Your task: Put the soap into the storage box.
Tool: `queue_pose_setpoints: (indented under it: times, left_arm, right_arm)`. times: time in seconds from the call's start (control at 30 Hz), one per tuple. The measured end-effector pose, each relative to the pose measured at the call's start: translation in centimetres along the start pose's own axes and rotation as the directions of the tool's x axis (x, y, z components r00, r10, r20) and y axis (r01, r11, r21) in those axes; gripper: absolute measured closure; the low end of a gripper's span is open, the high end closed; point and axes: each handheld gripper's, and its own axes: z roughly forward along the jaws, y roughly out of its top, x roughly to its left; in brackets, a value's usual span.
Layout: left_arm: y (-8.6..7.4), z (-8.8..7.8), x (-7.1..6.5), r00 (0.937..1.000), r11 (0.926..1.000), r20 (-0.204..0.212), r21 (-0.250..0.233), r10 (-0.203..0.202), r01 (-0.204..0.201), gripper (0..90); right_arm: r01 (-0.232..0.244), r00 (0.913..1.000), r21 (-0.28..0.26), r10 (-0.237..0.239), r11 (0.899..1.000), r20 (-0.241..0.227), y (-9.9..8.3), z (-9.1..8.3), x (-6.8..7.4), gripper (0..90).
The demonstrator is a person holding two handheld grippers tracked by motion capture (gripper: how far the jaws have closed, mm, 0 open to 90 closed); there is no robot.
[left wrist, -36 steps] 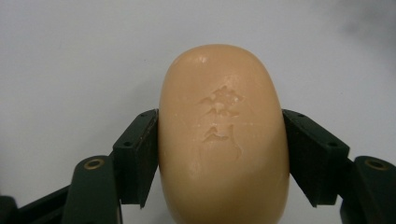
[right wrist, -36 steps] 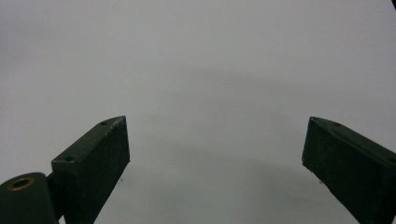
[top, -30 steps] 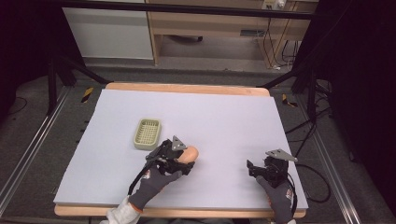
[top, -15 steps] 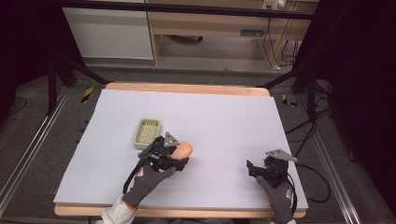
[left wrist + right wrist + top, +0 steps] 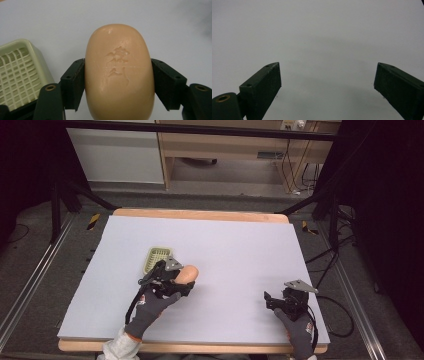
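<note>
Left gripper [image 5: 117, 82] pinches soap bar [image 5: 118, 72] just beside soap dish [image 5: 18, 72]. Right gripper [image 5: 327, 82] spread, idle over surface [image 5: 240, 245]. Advice: centre bar over dish grid before releasing.

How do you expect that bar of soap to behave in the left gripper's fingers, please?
The soap looks rigid, its embossed mark crisp, so it probably won't flex. Its smooth, rounded sides touch the fingers narrowly, so it might slip or twist. If dropped, it would likely rock, not roll far.
</note>
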Motion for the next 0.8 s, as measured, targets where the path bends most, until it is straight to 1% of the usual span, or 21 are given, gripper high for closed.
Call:
queue_pose_setpoints:
  times: [0.03, 0.07, 0.1, 0.3, 0.5, 0.6, 0.7, 0.8]
  left_arm:
    - [0.0, -0.1, 0.2, 1.0000, 1.0000, -0.002, 0.003, 0.001, -0.001, 31.5]
    - [0.0, -0.1, 0.3, 1.0000, 1.0000, -0.005, -0.004, -0.007, 0.007, 31.5]
    - [0.0, -0.2, 0.5, 0.9999, 1.0000, -0.011, -0.002, -0.004, 0.004, 31.5]
    - [0.0, -0.4, 1.3, 0.9990, 0.9997, -0.036, -0.010, -0.025, 0.024, 31.5]
    - [0.1, -0.5, 2.1, 0.9978, 0.9989, -0.051, -0.018, -0.043, 0.042, 31.6]
    - [0.2, -0.7, 2.6, 0.9970, 0.9989, -0.065, -0.018, -0.044, 0.042, 31.6]
    - [0.2, -0.7, 3.1, 0.9954, 0.9975, -0.071, -0.033, -0.065, 0.062, 31.6]
    - [0.2, -0.7, 3.6, 0.9940, 0.9969, -0.082, -0.035, -0.072, 0.070, 31.6]
  right_arm:
    - [0.000, 1.0000, 0.000, 0.000, 1.000, 0.000, 0.0, 0.0, 0.0, 7.7]
    - [0.000, 1.0000, 0.000, 0.000, 1.000, 0.000, 0.0, 0.0, 0.0, 7.7]
    - [-0.001, 1.0000, 0.000, 0.001, 1.000, -0.001, 0.0, 0.0, 0.0, 7.7]
    - [-0.001, 1.0000, 0.001, 0.001, 1.000, 0.000, 0.0, 0.0, 0.0, 7.7]
    - [-0.004, 1.0000, 0.003, 0.004, 1.000, -0.003, 0.0, 0.0, 0.1, 7.6]
    - [-0.003, 1.0000, 0.003, 0.003, 1.000, -0.002, 0.0, 0.1, 0.1, 7.6]
    - [-0.003, 1.0000, 0.003, 0.003, 1.000, -0.002, 0.0, 0.1, 0.1, 7.6]
    - [-0.002, 1.0000, 0.003, 0.002, 1.000, -0.003, 0.0, 0.1, 0.1, 7.6]
